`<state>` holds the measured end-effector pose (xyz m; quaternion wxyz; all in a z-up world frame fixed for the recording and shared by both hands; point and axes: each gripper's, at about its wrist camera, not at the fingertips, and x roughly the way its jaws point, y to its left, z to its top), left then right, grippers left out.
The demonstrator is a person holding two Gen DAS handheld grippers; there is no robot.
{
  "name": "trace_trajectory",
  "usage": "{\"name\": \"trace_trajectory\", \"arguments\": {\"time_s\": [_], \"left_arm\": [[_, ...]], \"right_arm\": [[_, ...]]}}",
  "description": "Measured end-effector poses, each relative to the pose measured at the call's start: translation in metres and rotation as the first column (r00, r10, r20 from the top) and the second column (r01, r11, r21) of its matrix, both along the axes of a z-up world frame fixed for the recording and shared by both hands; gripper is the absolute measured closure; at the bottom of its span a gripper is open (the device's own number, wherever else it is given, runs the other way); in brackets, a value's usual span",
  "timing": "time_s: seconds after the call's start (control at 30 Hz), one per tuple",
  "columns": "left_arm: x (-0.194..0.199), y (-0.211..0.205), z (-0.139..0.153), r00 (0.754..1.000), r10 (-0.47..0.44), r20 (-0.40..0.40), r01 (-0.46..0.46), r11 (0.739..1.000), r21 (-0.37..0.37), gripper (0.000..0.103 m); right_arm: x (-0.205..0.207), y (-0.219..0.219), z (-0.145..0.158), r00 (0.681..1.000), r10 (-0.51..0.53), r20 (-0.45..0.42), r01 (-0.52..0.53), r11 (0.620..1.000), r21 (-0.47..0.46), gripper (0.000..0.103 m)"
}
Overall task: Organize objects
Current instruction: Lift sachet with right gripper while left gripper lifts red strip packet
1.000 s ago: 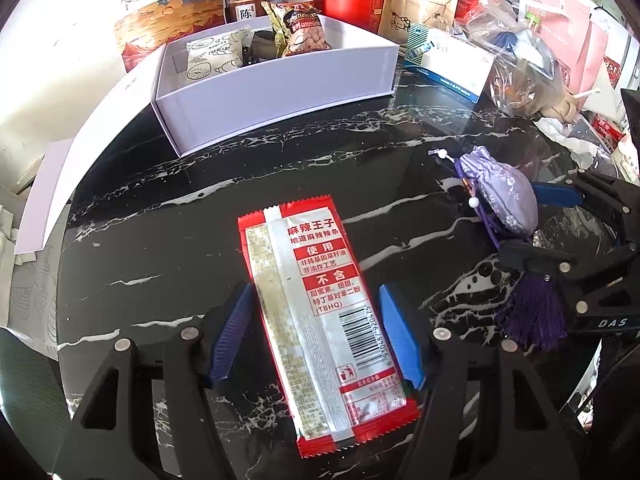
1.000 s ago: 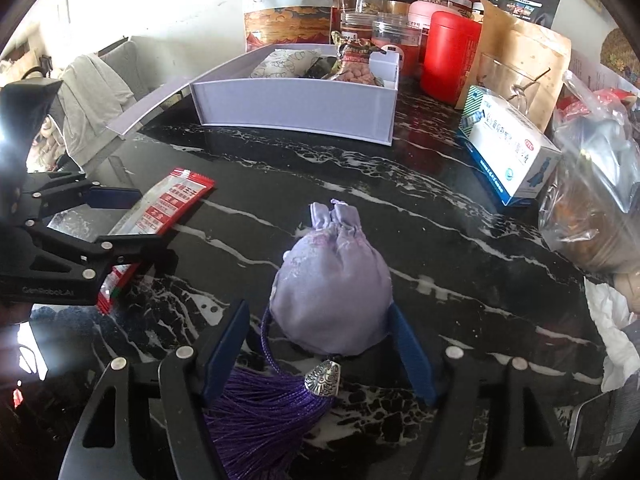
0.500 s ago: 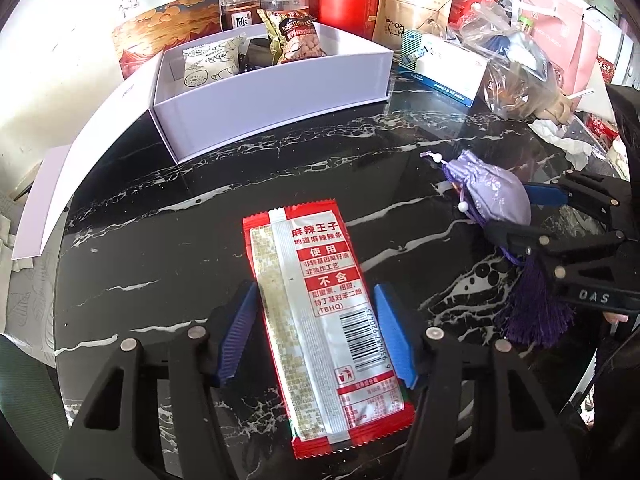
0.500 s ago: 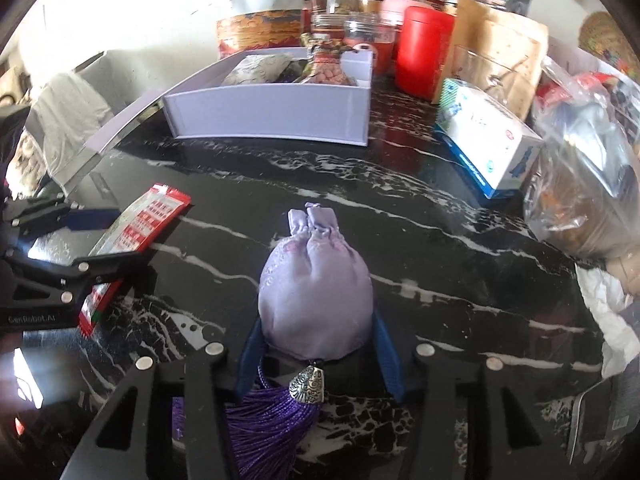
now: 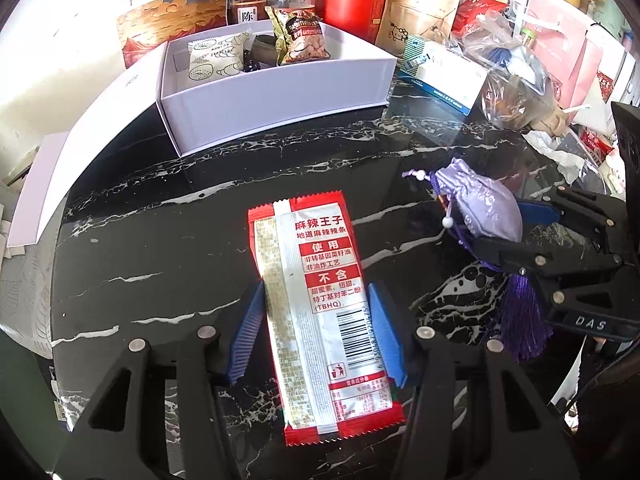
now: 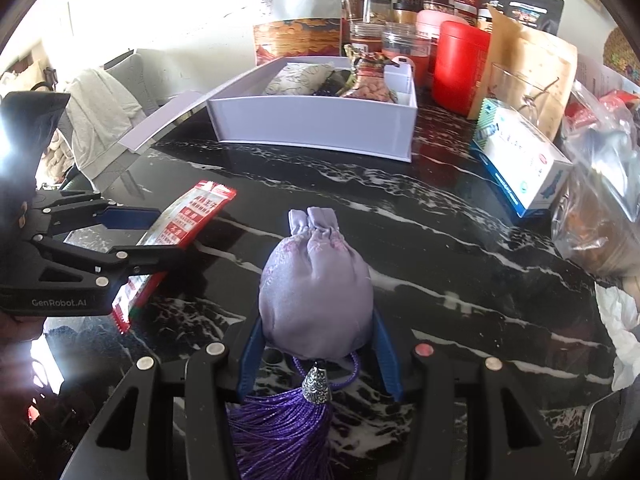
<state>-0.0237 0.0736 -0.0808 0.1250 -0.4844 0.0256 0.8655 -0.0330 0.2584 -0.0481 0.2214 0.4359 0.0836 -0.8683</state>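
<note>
Red packet and lilac pouch both gripped

Black marble desk (image 5: 168, 216) is seen beneath both grippers. A red snack packet (image 5: 320, 292) is pinched by the left gripper (image 5: 318, 336) at 6 o'clock. A lilac pouch (image 6: 316, 288) is squeezed by the right gripper (image 6: 318, 356). A white box (image 5: 276, 96) stands at 12 o'clock.

The left gripper (image 5: 316, 332) is pinching a red and silver snack packet (image 5: 320, 300) between its blue fingers (image 5: 248, 332), the packet lying lengthwise over the black marbled worktop (image 5: 160, 240). To the right, the right gripper (image 5: 516, 228) is clamping a lilac drawstring pouch (image 5: 480, 208) with a purple tassel (image 5: 520, 320) hanging below. Behind them, a white box (image 5: 272, 100) is holding several snack packs.
</note>
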Motion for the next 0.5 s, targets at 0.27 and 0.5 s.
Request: {"name": "trace_trajectory", "arguments": {"time_s": [0.27, 0.5], "left_arm": [[0.003, -0.004, 0.023, 0.999, 0.013, -0.032, -0.012, 1.0, 0.026, 0.053], [0.004, -0.008, 0.044, 0.998, 0.022, -0.065, -0.019, 0.999, 0.05, 0.053]], "right_arm": [[0.003, -0.009, 0.013, 1.0, 0.026, -0.007, -0.026, 1.0, -0.017, 0.053], [0.002, -0.012, 0.027, 0.999, 0.033, -0.029, -0.033, 0.999, -0.019, 0.053]]}}
